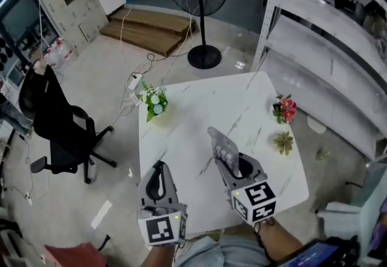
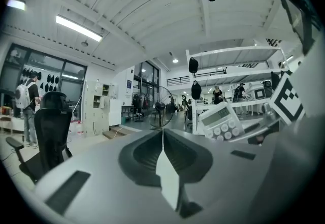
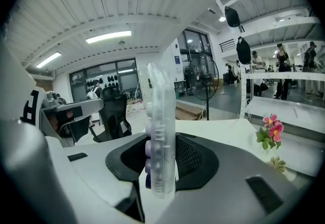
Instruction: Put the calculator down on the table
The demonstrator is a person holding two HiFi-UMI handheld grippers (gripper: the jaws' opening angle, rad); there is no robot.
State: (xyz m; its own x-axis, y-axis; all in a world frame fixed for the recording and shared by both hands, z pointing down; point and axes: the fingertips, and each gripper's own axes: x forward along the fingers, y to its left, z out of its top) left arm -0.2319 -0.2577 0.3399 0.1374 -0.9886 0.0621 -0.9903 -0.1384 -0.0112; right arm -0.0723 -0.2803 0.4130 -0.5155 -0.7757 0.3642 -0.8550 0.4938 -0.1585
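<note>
The right claw (image 1: 225, 161) pinches the calculator (image 1: 221, 149) by its near end; in the right gripper view the pale, see-through case (image 3: 161, 136) stands on edge between the two jaws, its rounded keys facing left and its far end rising above the claw (image 3: 161, 169). From the head view the calculator sits over the near middle of the white marbled counter (image 1: 193, 111), pointing away from the person; whether it touches the surface cannot be told. The left claw (image 1: 158, 170) is to the left of it, over the near left part of the counter; the left gripper view shows its jaws pressed together with nothing between them (image 2: 162, 141), and the calculator's display and keys (image 2: 222, 122) show off to the right. On the counter, a posy of white flowers (image 1: 154, 101) stands at the far left corner; pink flowers (image 1: 284, 108) and a small green plant (image 1: 283, 141) stand along the right edge, well apart from the calculator.
</note>
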